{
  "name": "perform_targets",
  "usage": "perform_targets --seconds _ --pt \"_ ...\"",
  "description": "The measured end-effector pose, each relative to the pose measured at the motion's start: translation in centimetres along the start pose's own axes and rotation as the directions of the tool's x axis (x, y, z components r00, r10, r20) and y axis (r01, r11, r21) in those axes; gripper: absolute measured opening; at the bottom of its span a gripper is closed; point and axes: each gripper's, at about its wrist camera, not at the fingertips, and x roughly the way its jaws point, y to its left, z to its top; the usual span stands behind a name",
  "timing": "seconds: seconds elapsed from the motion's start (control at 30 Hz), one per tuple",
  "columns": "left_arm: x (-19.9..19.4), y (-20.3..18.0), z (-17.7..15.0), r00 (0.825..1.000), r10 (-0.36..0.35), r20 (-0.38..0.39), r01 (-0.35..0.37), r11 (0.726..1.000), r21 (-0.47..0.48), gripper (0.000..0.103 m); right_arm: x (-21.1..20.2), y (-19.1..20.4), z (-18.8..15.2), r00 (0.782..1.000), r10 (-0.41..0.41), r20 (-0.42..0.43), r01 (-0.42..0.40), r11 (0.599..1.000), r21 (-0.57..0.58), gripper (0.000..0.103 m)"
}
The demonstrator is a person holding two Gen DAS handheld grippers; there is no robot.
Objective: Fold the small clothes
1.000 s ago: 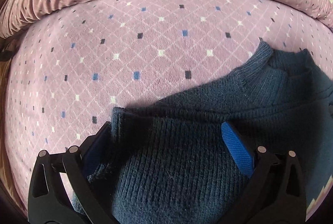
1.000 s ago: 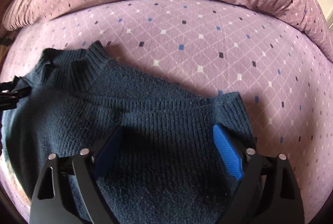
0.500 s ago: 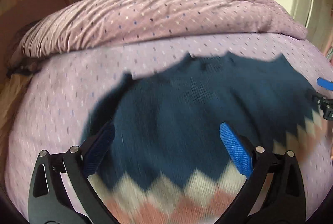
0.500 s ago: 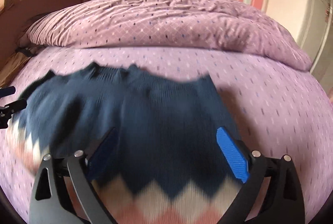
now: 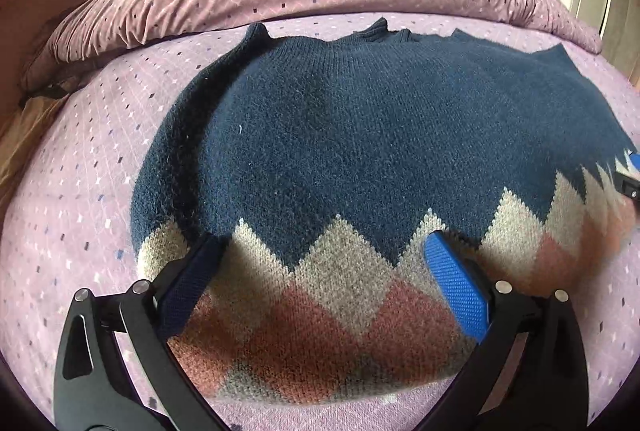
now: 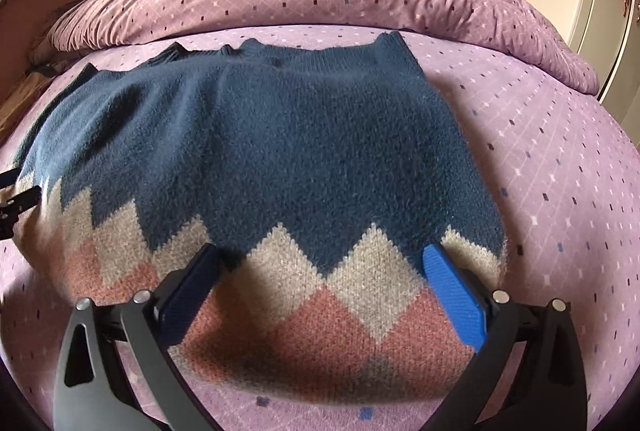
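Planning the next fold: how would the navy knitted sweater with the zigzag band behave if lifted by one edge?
The navy knitted sweater would probably droop: it lies limp, following the purple patterned bedspread. The fuzzy knit likely grips rather than slips. It looks thick, so perhaps heavyish.

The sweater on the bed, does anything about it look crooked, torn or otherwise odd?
Nothing stands out. The sweater lies flat on the bedsheet, sleeves folded in, with no tear or stain visible. Both grippers hover over it, holding nothing.

both claws (image 5: 320,271) back, sweater (image 5: 360,135) wholly seen
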Motion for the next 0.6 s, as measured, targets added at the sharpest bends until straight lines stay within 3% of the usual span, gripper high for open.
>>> perform_targets --seconds 0.27,0.4,0.53,0.6 --pt "-0.2 -0.7 0.0 0.998 0.058 -0.037 -0.06 0.996 -0.062 0.1 0.0 0.5 -0.6 0.999 -0.029 0.024 0.029 1.0 -0.001 0.101" --pt "-1.0 -1.0 1.4 0.991 0.09 -0.099 -0.097 0.992 -0.074 0.1 -0.7 0.1 1.2 0.999 -0.013 -0.051 0.012 1.0 -0.01 0.101" --pt "-4.4 -1.1 3.4 0.995 0.079 -0.067 -0.088 0.987 -0.133 0.1 -6.1 -2.6 2.9 0.998 0.039 0.055 -0.043 0.996 0.08 0.101" --pt "-5.5 -1.8 4.1 0.997 0.046 -0.064 -0.057 0.984 -0.169 0.1 -7.5 -5.3 2.3 0.995 0.075 0.06 -0.085 0.977 0.194 0.101"
